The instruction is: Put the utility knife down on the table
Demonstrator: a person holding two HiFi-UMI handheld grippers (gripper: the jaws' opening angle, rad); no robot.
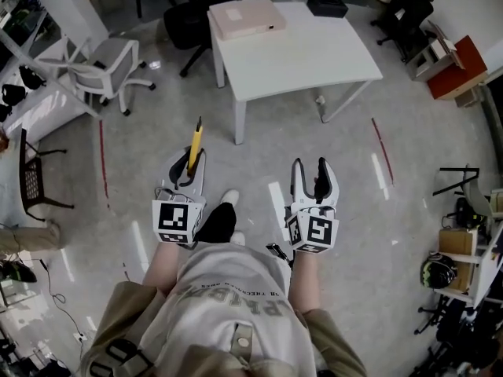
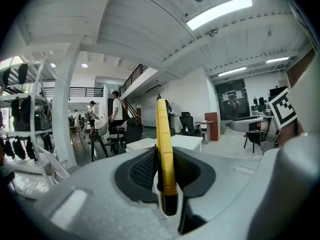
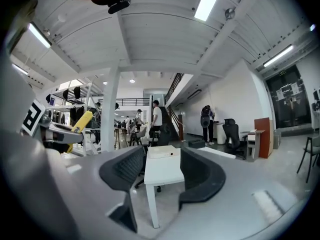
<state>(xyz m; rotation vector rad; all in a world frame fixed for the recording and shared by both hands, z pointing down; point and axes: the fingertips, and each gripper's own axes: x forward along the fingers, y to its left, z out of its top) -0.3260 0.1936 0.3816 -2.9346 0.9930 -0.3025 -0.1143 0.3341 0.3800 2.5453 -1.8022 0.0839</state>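
Note:
My left gripper is shut on a yellow utility knife with a black end; it sticks out forward from between the jaws. In the left gripper view the knife stands upright, pinched between the two black pads. My right gripper stands open beside it with nothing between its fingers. Both are held over the floor, short of the white table, which shows through the right jaws as a white table. From the right gripper view the knife appears at the left.
A pinkish flat box and a black box lie at the table's far end. Office chairs stand to the left and behind. Shelves line the right side. People stand in the background.

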